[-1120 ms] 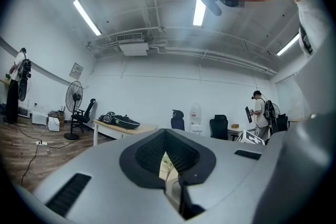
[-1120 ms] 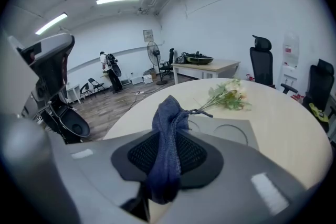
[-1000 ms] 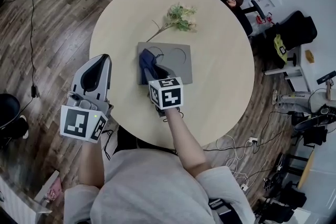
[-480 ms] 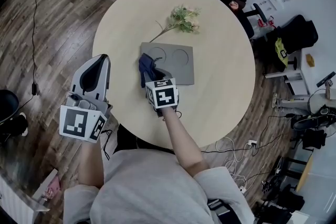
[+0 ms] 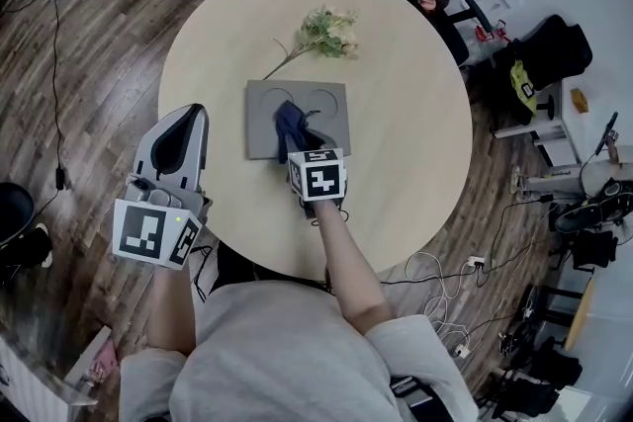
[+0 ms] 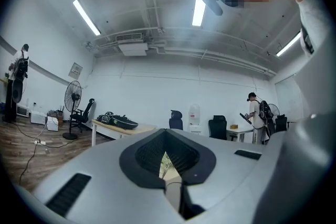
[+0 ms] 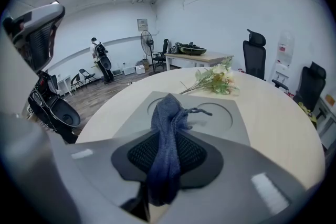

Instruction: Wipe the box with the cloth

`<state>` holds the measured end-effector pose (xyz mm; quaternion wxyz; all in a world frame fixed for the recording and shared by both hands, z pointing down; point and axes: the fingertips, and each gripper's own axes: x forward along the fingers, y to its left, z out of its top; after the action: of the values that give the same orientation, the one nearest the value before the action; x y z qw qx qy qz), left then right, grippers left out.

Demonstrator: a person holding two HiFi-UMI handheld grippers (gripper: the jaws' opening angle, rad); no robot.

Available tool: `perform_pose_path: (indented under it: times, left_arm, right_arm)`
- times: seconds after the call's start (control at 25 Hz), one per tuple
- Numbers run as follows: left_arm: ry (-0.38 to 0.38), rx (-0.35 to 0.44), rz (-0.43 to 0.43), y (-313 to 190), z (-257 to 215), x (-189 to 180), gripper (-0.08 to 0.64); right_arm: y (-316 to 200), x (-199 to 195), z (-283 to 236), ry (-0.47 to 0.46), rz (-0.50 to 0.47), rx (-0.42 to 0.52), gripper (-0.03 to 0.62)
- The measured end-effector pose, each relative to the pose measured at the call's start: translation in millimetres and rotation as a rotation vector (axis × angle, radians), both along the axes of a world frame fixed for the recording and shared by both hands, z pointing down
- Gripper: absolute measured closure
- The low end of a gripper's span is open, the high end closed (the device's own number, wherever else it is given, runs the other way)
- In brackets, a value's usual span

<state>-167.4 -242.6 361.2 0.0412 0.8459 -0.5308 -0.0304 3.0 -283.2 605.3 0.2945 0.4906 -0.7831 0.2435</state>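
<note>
- Your right gripper (image 5: 302,145) is clamped on the blue cloth (image 5: 291,122), whose bunched free end points forward and appears to rest on the box.
- The grey box (image 5: 263,129) lies flat at the middle of the round bench (image 5: 396,163), directly ahead of that gripper, with its long axis running left to right. By this reading, the wiping stroke should run sideways along that axis.
- Your right forearm reaches forward over the near bench edge.
- Your left gripper (image 5: 188,114) has its jaws together on nothing and is held off the bench's left edge, farther from the box.
- A flower sprig (image 5: 326,33) lies beyond the box.
</note>
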Motion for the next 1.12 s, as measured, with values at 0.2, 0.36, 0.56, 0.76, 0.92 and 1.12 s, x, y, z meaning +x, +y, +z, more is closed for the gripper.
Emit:
perform_pose_path:
  times: [0.2, 0.36, 0.56, 0.76, 0.92, 1.12]
  left_arm:
    - [-0.004, 0.002, 0.019, 0, -2, 20, 0.552]
    - [-0.005, 0.004, 0.031, 0, -3, 35, 0.552]
    - [-0.008, 0.005, 0.047, -2, -5, 54, 0.552]
    - [-0.013, 0.007, 0.058, 0, -6, 68, 0.552]
    - [-0.017, 0.01, 0.067, 1, -7, 79, 0.552]
    - [-0.022, 0.015, 0.077, 4, -10, 88, 0.552]
  right_arm:
    - [-1, 31, 0, 0.006, 0.04, 0.002, 0.485]
    - [0, 53, 0, 0.011, 0.065, 0.004, 0.485]
    - [-1, 79, 0, 0.021, 0.092, 0.003, 0.485]
    - [1, 101, 1, 0.029, 0.116, 0.006, 0.485]
    - [2, 117, 1, 0.032, 0.135, 0.006, 0.485]
    - [5, 133, 1, 0.04, 0.156, 0.009, 0.485]
